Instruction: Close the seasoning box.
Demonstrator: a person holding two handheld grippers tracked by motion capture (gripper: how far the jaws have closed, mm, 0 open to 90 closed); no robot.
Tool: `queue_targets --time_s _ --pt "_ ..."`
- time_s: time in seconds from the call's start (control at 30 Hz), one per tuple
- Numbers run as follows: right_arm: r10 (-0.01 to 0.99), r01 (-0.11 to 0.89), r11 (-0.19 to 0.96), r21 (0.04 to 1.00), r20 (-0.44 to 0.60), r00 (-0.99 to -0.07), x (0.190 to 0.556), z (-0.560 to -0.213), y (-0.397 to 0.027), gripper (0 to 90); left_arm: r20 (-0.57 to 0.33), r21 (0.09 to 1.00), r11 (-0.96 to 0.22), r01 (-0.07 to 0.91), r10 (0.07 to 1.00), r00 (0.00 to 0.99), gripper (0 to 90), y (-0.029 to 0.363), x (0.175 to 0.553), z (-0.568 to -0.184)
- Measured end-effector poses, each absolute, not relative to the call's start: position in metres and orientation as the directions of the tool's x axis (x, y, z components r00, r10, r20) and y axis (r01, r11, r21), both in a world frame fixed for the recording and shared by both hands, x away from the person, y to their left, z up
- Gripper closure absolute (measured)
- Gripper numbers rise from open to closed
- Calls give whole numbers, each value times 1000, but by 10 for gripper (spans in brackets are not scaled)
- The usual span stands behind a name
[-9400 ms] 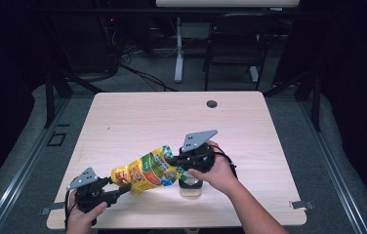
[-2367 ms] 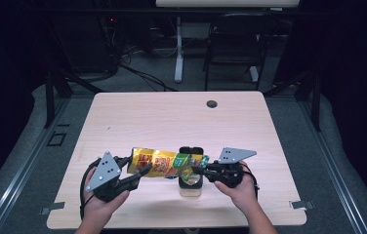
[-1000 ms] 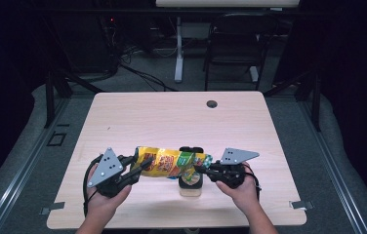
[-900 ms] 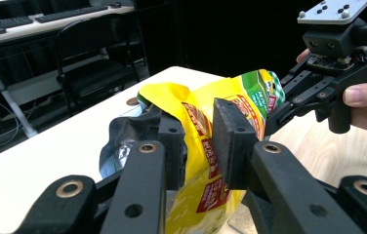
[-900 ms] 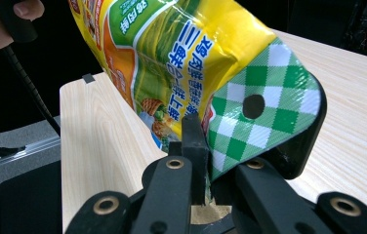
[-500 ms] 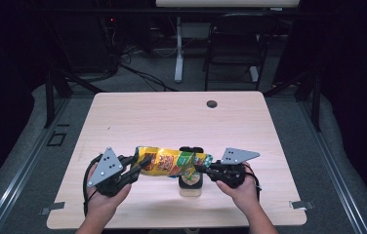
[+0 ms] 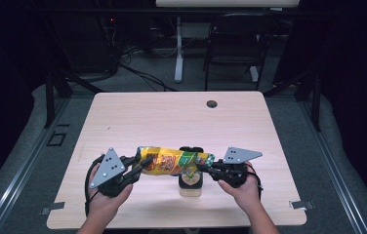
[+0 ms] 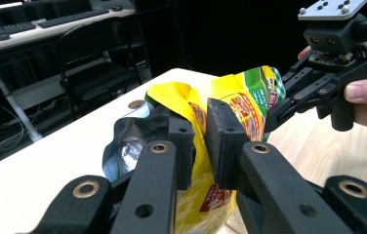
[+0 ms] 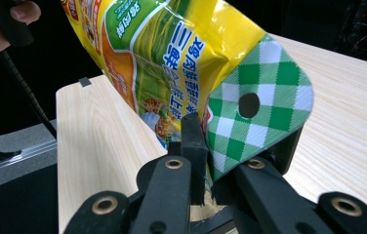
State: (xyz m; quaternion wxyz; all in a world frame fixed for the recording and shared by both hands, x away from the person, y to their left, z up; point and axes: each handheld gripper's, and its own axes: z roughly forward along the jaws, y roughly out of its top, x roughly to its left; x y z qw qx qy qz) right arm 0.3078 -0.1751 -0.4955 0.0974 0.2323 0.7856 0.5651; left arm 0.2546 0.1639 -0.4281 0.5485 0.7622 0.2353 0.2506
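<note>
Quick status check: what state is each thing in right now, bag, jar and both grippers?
Snack bag: held level above the table, one end torn open.
Jar: upright under the bag, black lid behind.
Left gripper: jaws just closing, pinching the open end.
Right gripper: shut on the checked end.

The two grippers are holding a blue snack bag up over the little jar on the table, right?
Not blue. The bag is mostly yellow with a green checked end, as the right gripper view shows. The rest holds: the left gripper and right gripper hold it over the jar.
</note>
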Motion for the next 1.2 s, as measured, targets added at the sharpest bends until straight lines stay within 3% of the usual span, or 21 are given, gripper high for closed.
queue_targets --time_s 0.53,1.2 --pt "433 284 261 923 151 -888 312 -501 -181 849 125 952 -294 84 626 770 820 168 253 -431" --pt "407 287 268 920 162 -899 314 -506 -186 890 129 953 -293 76 620 774 803 162 253 -427"
